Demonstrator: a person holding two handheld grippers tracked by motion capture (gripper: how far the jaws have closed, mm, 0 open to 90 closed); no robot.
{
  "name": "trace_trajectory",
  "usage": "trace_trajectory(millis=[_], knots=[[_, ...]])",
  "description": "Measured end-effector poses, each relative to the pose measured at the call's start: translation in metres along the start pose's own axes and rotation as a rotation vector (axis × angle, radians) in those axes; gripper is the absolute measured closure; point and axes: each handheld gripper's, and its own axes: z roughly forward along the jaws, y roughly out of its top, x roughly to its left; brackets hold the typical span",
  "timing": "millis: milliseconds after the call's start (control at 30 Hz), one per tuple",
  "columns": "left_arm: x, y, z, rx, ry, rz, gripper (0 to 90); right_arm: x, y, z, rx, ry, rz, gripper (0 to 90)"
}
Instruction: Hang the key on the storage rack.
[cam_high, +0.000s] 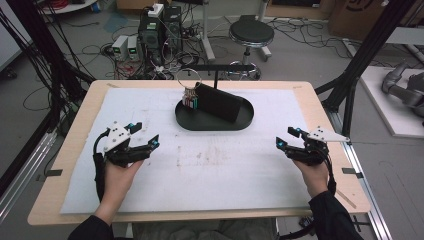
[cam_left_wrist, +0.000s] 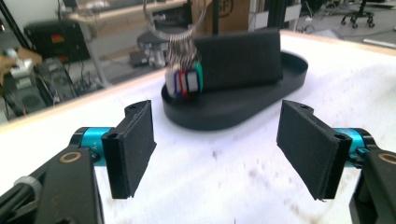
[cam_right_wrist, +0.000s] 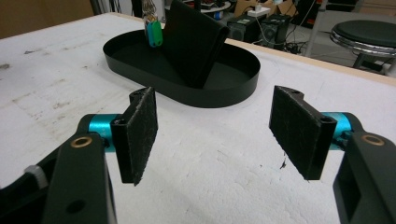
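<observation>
Key bunch (cam_high: 190, 98) with coloured tags hangs from a large metal ring (cam_high: 188, 77) and sits at the left end of the black oval tray (cam_high: 240, 121), leaning on or just beside the black folded pouch (cam_high: 218, 102); whether the tags rest on the tray floor can't be told. The tray sits toward the far edge of the desk (cam_high: 320, 112), roughly central between left and right edges, on a white mat (cam_high: 210, 165). The ring stands upright above the tags, so the bunch's long axis runs near vertical, ring up, tags down; the pouch's long axis runs along the tray, slanting from far-left to near-right. The tray's long axis lies about parallel to the far desk edge. Left gripper (cam_high: 142, 136) sits near the left edge and right gripper (cam_high: 288, 138) near the right edge, both well apart from the tray and both empty, fingers (cam_left_wrist: 135, 144) spread wide with white mat showing between them. Likely step: reach for the keys. To do it well, the left gripper looks the closer one; come in over the near tray rim, take the ring or the neck of the bunch rather than the loose tags, keep the fingers clear of the pouch, and close across the ring's plane so it doesn't swing out.
</observation>
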Motion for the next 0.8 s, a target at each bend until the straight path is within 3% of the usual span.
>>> trace_trajectory(millis=[233,400,800], knots=[[0.0026,-0.0078,0.001,0.015,0.013,0.006,27.1,0.0026,0.0006,-0.0012,0.002,-0.006,-0.005,33.1],[0.0006,-0.0085,0.0018,0.028,0.014,0.037,27.1,0.0016,0.0002,-0.0003,0.005,-0.007,-0.004,33.1],[0.0032,-0.0107,0.0026,0.034,0.025,0.026,27.1,0.0012,-0.0005,-0.0008,0.008,-0.005,-0.008,32.2]])
